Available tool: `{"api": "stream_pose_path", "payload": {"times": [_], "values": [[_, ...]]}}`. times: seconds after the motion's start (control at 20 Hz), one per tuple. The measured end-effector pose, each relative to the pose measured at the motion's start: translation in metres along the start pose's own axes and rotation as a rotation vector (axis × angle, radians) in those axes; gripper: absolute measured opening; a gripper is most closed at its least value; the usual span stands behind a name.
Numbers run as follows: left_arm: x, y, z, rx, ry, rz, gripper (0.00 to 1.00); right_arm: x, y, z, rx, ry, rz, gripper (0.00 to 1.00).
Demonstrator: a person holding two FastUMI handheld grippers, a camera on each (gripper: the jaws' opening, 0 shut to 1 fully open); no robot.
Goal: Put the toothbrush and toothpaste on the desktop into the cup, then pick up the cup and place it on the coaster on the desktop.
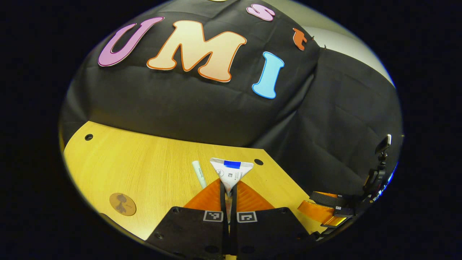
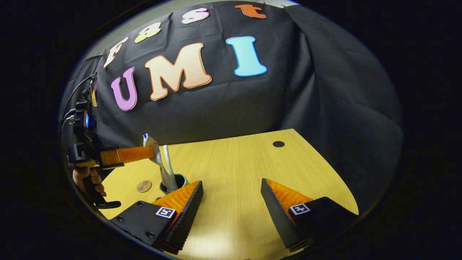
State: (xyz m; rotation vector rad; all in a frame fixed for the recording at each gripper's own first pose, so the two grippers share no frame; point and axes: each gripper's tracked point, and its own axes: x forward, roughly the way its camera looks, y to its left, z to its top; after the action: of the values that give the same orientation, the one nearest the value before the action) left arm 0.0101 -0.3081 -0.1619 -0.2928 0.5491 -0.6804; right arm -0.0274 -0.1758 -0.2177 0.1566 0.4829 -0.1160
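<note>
Left gripper view: our left gripper [image 1: 227, 195] sits bottom centre, fingers pinched nearly together on the toothpaste tube [image 1: 231, 172]. The tube's flat crimped end fans out above the fingertips, mid-frame. Just left of it we see the white toothbrush handle [image 1: 199, 174], close beside the tube. The coaster [image 1: 122, 204] lies flat on the wooden desktop [image 1: 137, 162] at lower left, well apart from the tube. The right gripper [image 1: 325, 211] shows at the lower right edge; from here we can't tell how far it's open.

Right gripper view: our right gripper [image 2: 231, 191] is at the bottom, fingers spread wide, nothing between them, bare desktop in the gap. At mid-left the left gripper [image 2: 149, 151] reaches in level, gripping the tube's [image 2: 157, 159] upper part; a hand [image 2: 88, 178] holds its handle at the left edge. The tube runs down into the dark cup [image 2: 174, 181], which stands on the desktop just behind the right gripper's left finger. The toothbrush [image 2: 168, 162] stands in the cup, beside the tube. The coaster [image 2: 144, 186] is just left of the cup, not under it.
</note>
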Motion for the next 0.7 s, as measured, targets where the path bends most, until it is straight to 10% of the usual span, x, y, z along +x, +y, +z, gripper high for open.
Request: {"api": "stream_pose_path", "payload": {"times": [0.2, 0.45, 0.7], "values": [[-0.004, 0.000, -0.022, -0.030, 0.065, 0.016, 0.07, 0.002, -0.001, 0.001, -0.001, 0.003, 0.003, 0.98], [-0.029, 0.006, -0.022, 0.012, 0.031, 0.073, 0.97, 0.007, 0.019, -0.003, 0.000, 0.027, 0.038, 0.95], [-0.064, 0.028, -0.011, 0.023, -0.017, 0.134, 0.95, 0.015, 0.059, -0.020, 0.009, 0.150, 0.091, 0.98]]}}
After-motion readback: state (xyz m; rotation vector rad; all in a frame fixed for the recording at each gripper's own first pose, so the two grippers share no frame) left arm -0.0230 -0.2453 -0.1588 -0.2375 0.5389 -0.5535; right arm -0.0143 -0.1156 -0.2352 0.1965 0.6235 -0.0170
